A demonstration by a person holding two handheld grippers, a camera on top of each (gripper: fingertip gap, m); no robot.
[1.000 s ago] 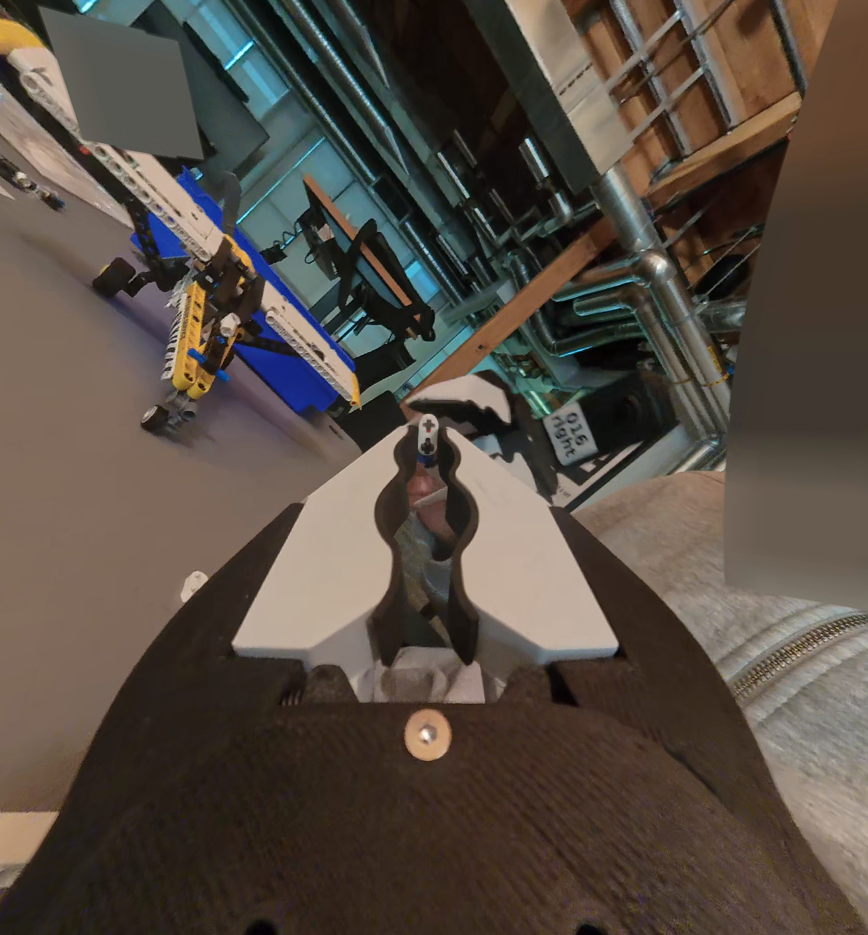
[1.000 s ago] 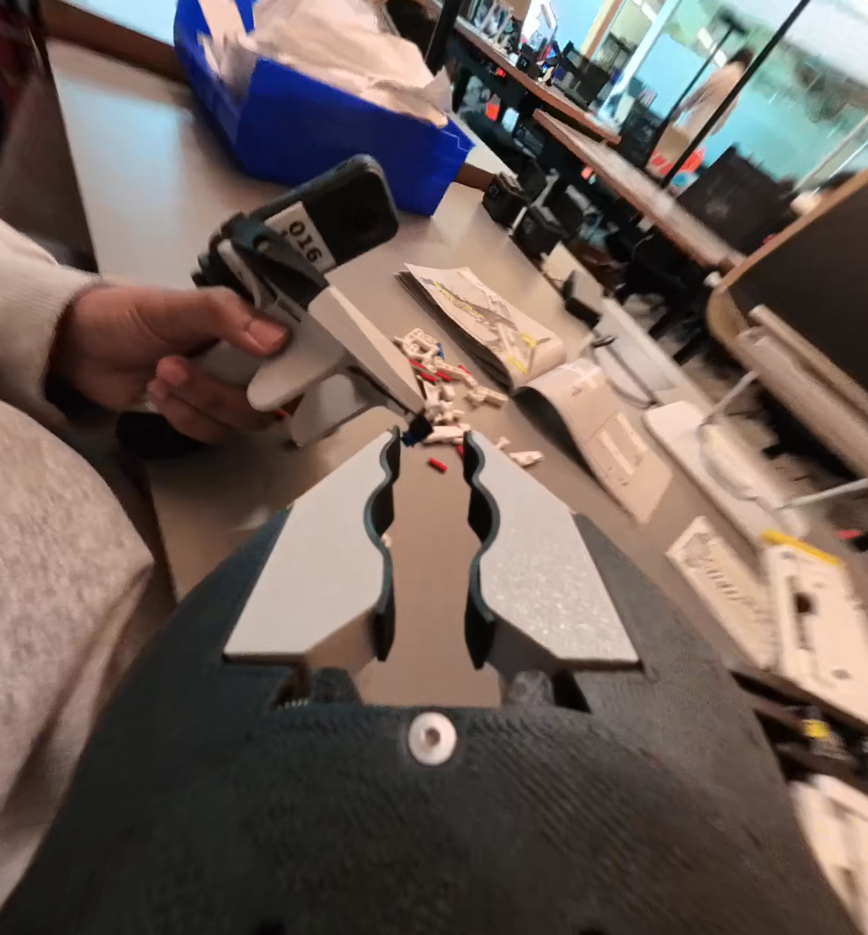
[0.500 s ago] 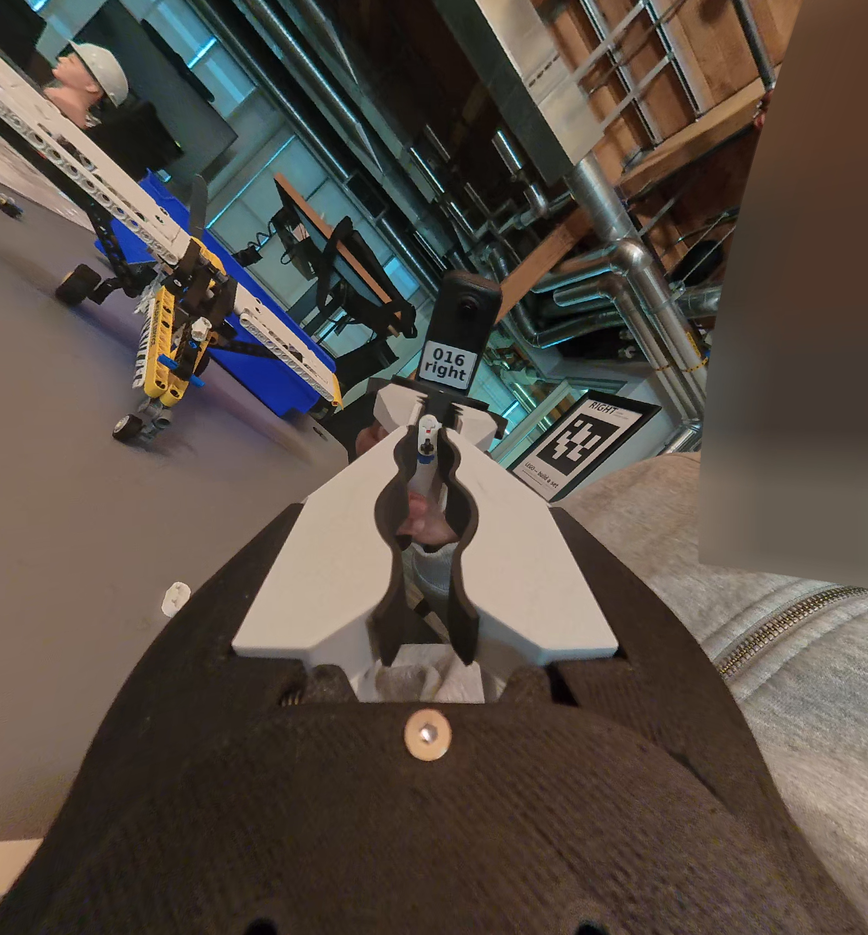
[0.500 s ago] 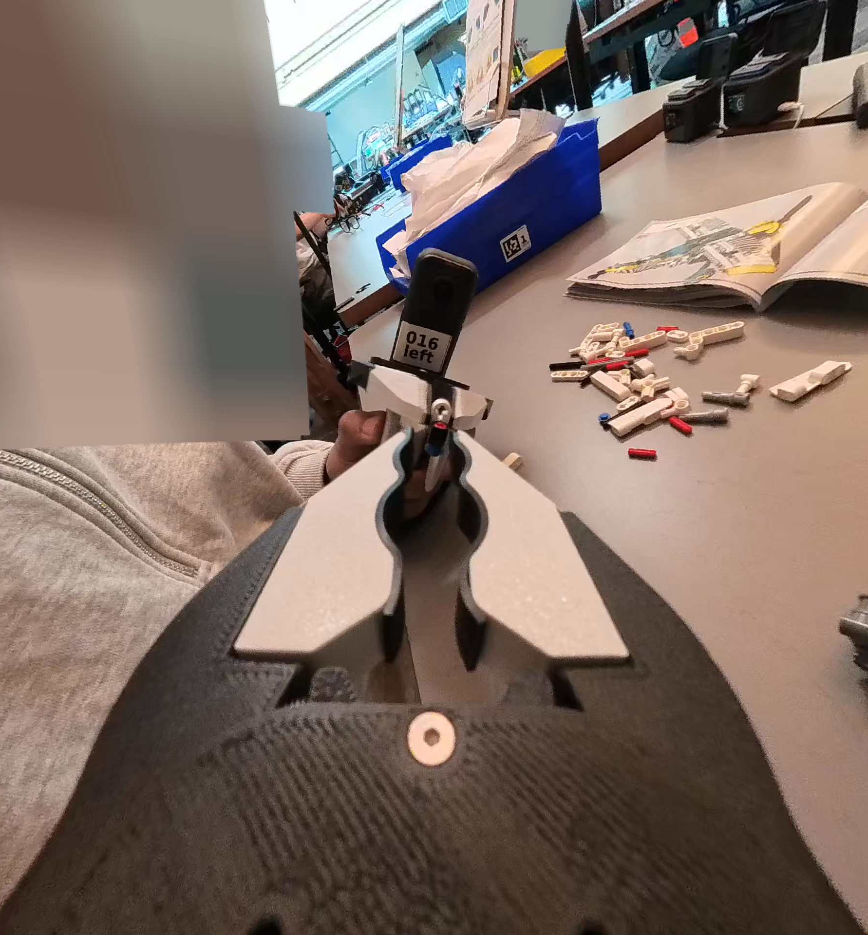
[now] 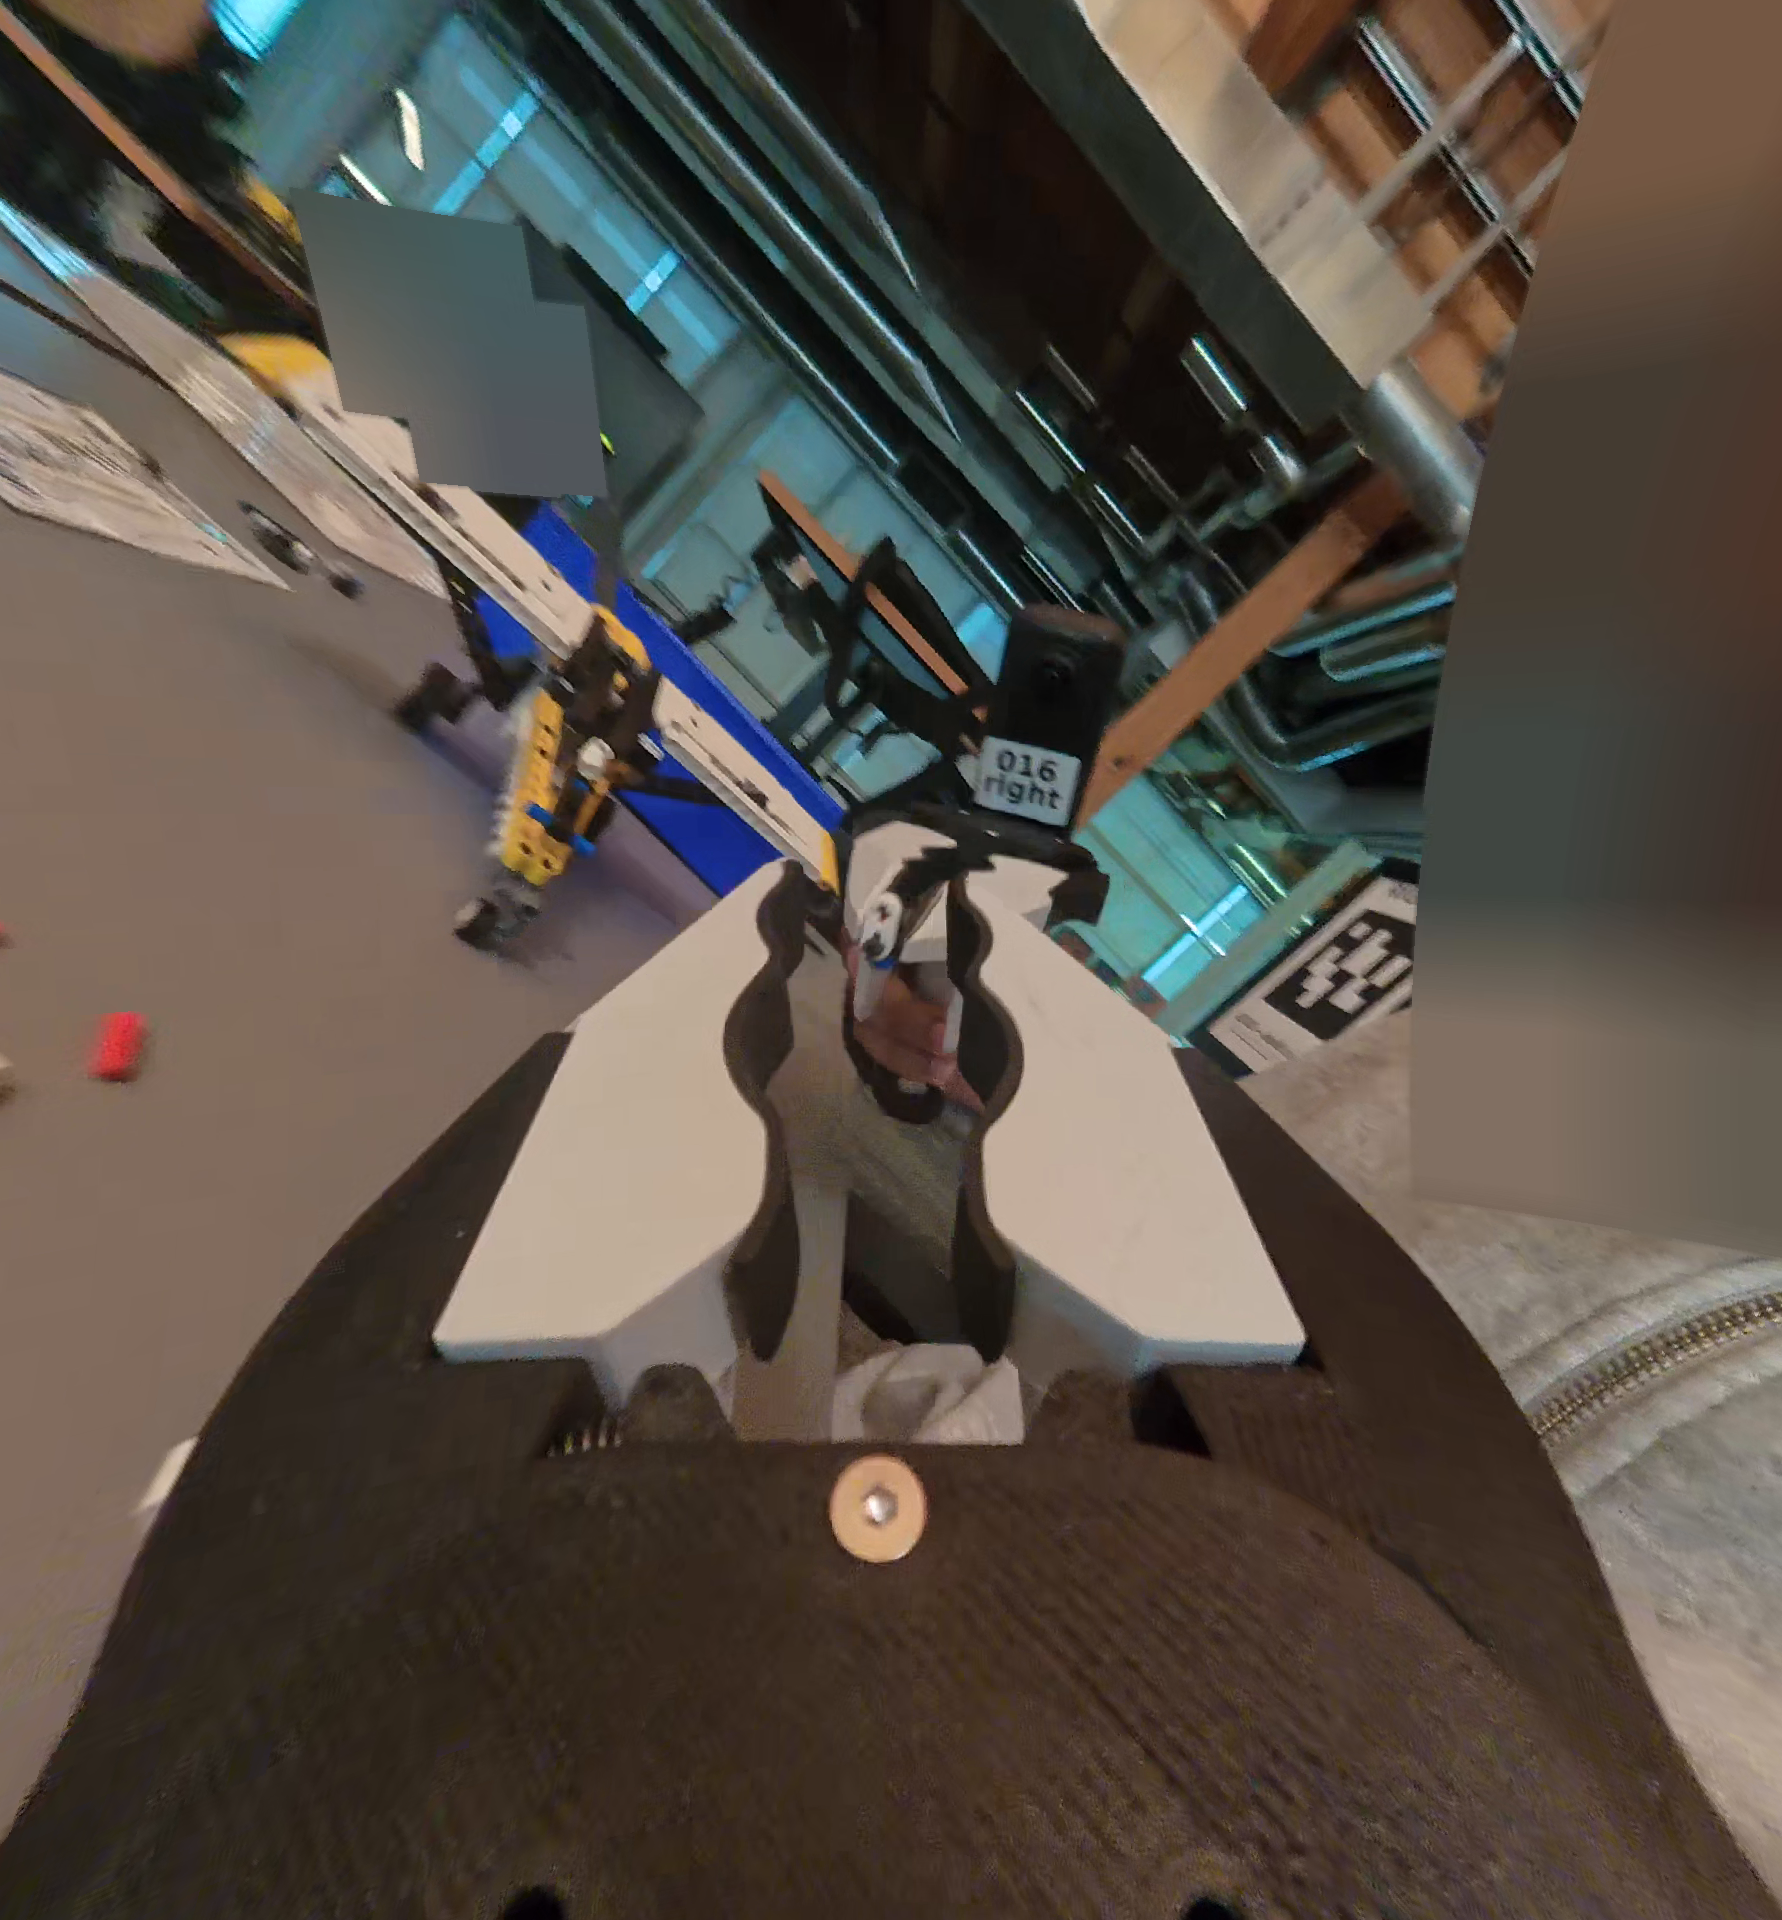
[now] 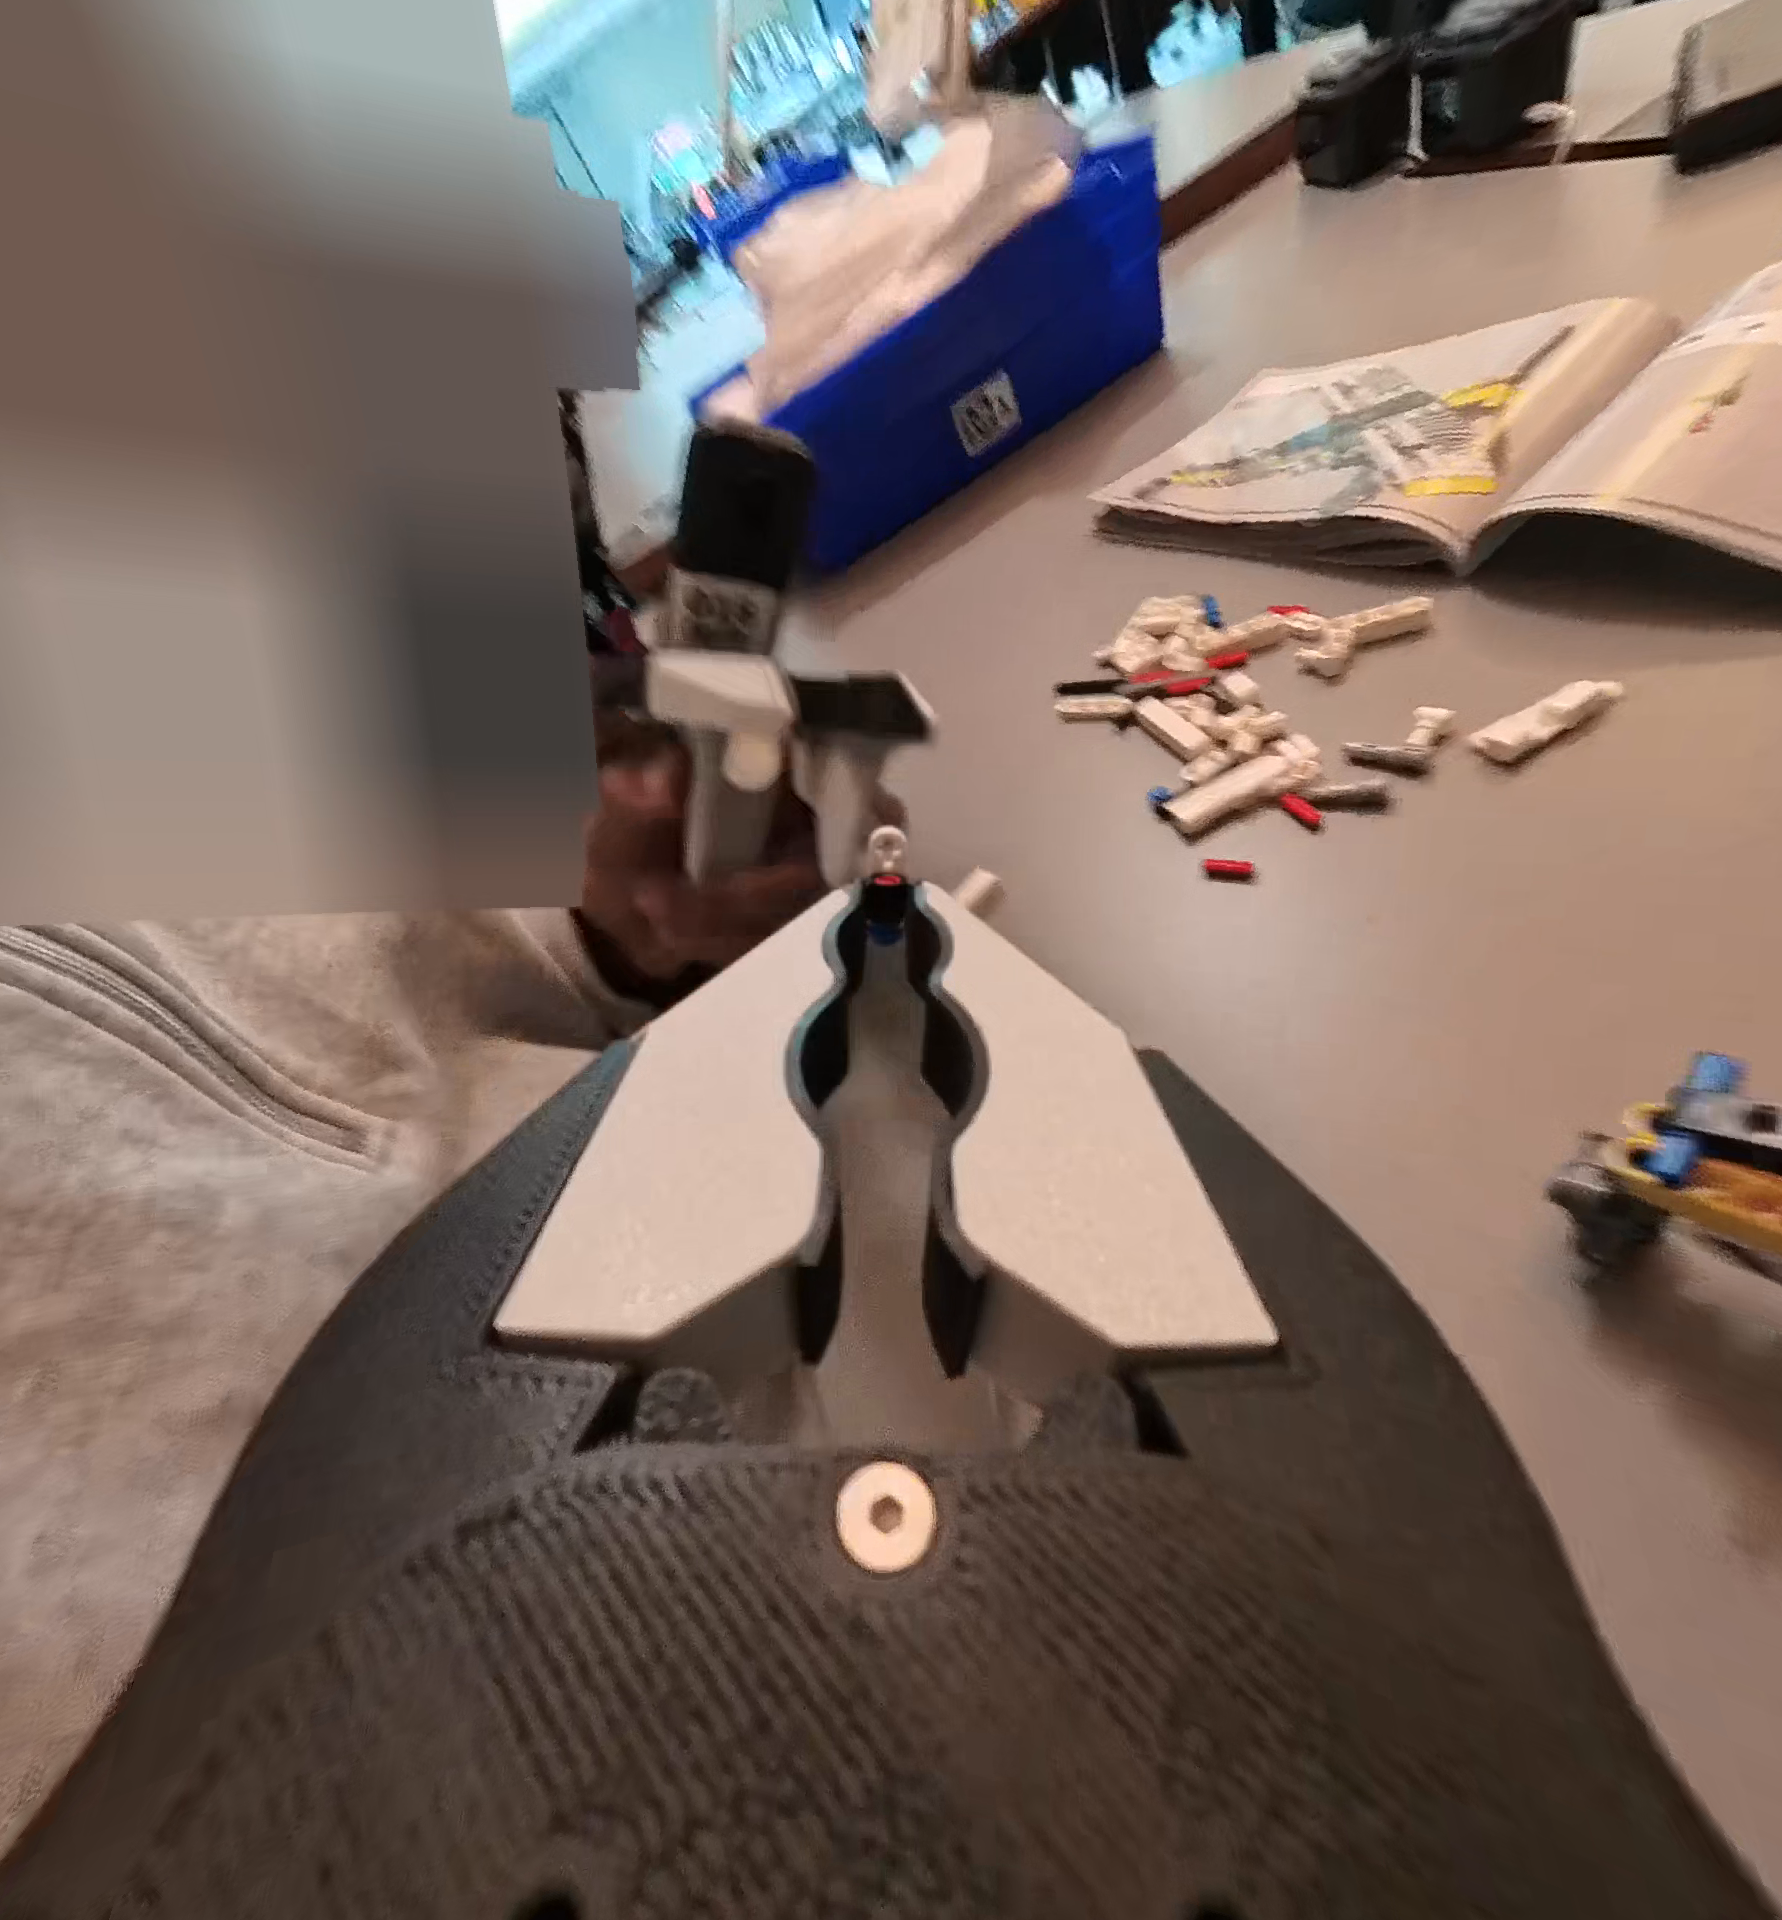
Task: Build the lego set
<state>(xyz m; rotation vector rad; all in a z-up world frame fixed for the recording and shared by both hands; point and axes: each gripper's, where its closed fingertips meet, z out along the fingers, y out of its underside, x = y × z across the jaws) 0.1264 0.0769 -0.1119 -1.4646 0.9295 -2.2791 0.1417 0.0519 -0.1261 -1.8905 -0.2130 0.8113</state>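
The right gripper (image 6: 883,902) had its fingers pinched together on a small white lego piece (image 6: 884,850) with a blue and red pin, raised above the grey worktop (image 6: 1386,987). The left gripper (image 5: 871,904) faced it with fingers parted and nothing between them. Loose lego parts (image 6: 1230,707) lay beside an open instruction booklet (image 6: 1489,447); the yellow model (image 5: 565,779) stood well apart.

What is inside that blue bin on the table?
The blue bin holds a heap of crumpled pale bags or wrapping that rises above its rim. It is blurred, and whatever lies under the heap is covered, so I cannot tell whether any pieces remain there.
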